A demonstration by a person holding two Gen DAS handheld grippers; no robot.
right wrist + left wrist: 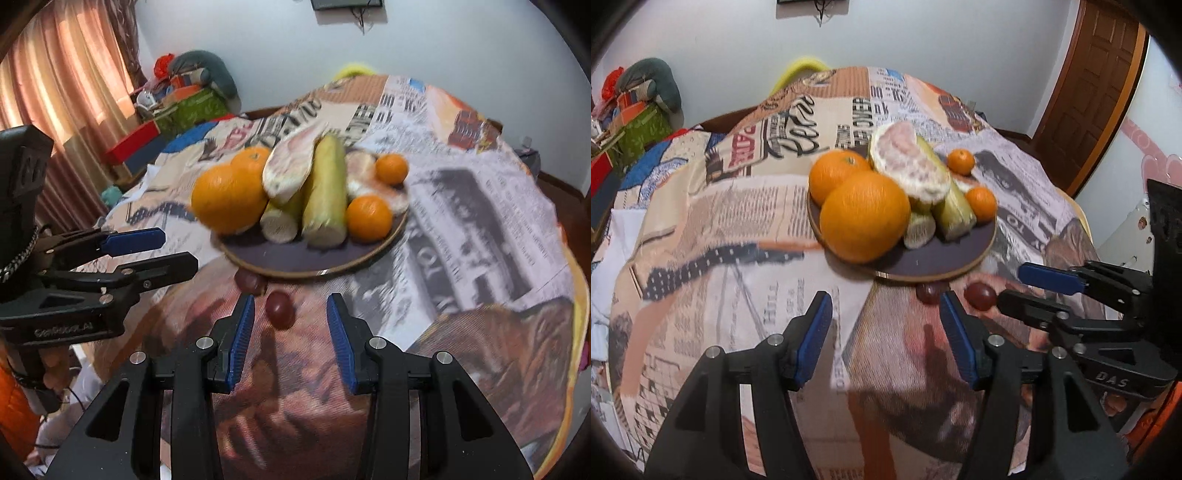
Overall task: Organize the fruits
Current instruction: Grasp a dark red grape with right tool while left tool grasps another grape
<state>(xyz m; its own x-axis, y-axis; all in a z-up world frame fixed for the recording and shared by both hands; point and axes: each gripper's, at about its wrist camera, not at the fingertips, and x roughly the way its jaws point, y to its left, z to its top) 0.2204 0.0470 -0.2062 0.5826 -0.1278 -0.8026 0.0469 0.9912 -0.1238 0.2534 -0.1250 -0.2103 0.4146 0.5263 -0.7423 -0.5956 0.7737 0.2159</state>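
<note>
A dark plate [934,271] [295,258] carries two big oranges [864,216] [229,197], a peeled pomelo piece [912,166] [291,170], yellow-green stalk pieces [327,195] and small mandarins [981,203] [368,218]. Two dark red grapes lie on the cloth in front of its near rim. One grape [279,309] [979,294] sits at the tips of my right gripper [291,299] [1010,286], which is open with pads clear of it. The other grape [251,282] [929,291] is beside the rim. My left gripper [884,297] [179,251] is open and holds nothing.
A newspaper-print cloth [738,229] covers the round table. Boxes and a grey cushion [199,85] are piled at the back left by a curtain [66,81]. A wooden door [1100,85] stands at the right. The table's edge [580,295] curves close on the right.
</note>
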